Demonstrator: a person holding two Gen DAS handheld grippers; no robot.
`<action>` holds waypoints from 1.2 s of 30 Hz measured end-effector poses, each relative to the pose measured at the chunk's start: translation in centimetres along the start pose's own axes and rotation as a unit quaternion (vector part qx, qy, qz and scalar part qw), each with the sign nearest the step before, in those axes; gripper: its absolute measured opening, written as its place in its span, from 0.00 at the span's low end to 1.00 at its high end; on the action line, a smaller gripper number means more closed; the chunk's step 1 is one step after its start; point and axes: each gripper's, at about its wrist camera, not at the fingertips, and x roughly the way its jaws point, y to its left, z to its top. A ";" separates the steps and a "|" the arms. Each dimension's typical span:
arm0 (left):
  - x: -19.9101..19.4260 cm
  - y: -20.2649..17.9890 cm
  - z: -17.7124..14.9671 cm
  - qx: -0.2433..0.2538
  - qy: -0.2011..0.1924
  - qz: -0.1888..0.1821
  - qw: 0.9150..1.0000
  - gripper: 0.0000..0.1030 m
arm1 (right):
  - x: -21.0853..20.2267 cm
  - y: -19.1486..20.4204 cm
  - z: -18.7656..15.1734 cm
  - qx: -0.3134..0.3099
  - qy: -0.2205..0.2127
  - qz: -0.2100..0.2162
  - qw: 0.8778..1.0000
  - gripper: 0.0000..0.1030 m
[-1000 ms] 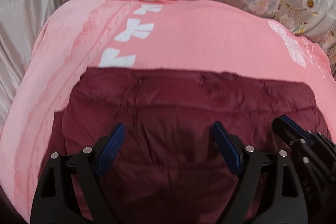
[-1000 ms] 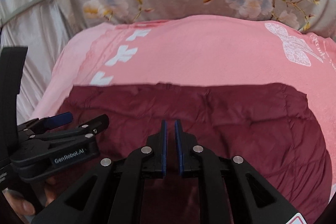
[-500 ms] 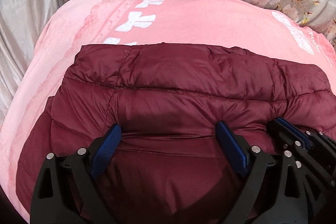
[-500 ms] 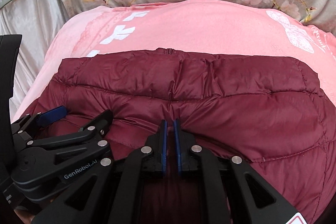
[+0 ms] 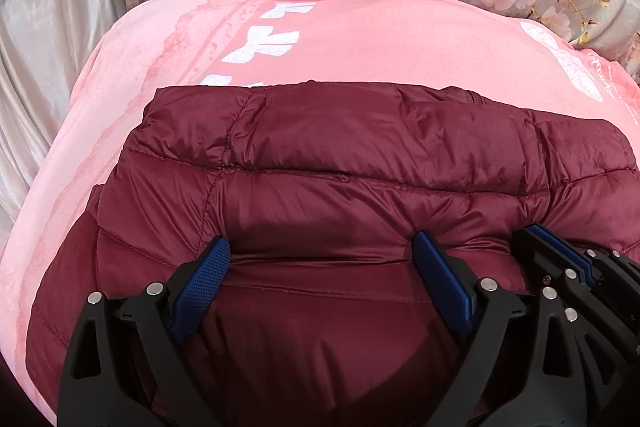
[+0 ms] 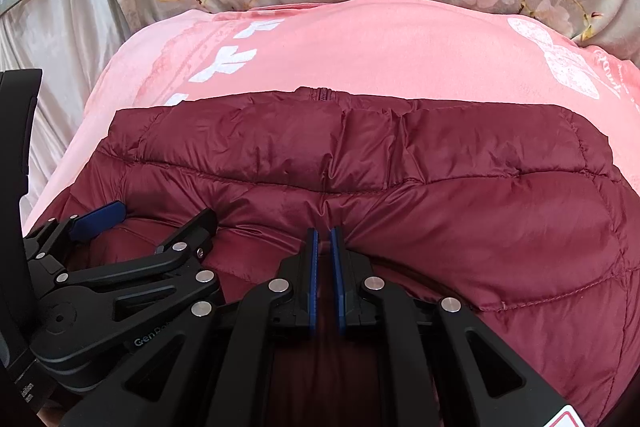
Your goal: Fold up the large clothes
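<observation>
Here, we saw the maroon puffer jacket (image 5: 360, 167) folded on the pink blanket (image 5: 380, 39), our left claw (image 5: 320, 259) spread wide over it gripping nothing, our right claw (image 6: 324, 239) pinched shut on its fabric.

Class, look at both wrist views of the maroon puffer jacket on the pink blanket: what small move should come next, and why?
Probably open the right hand-held gripper: it is pinching the folded maroon puffer jacket, which already lies on the pink blanket, while the left hand-held gripper is wide open.
</observation>
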 end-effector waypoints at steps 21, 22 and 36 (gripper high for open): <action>-7.0 3.5 -6.9 -0.006 -0.002 -0.027 1.000 0.88 | -7.0 1.8 -7.3 -0.015 -0.004 0.026 1.000 0.11; -7.0 3.5 -7.1 -0.005 -0.002 -0.026 1.000 0.88 | -6.9 1.7 -7.3 -0.016 -0.003 0.025 1.000 0.11; -8.3 16.5 -9.0 -0.224 0.045 -0.039 0.973 0.88 | -6.8 1.1 -7.3 -0.013 0.000 0.028 1.000 0.11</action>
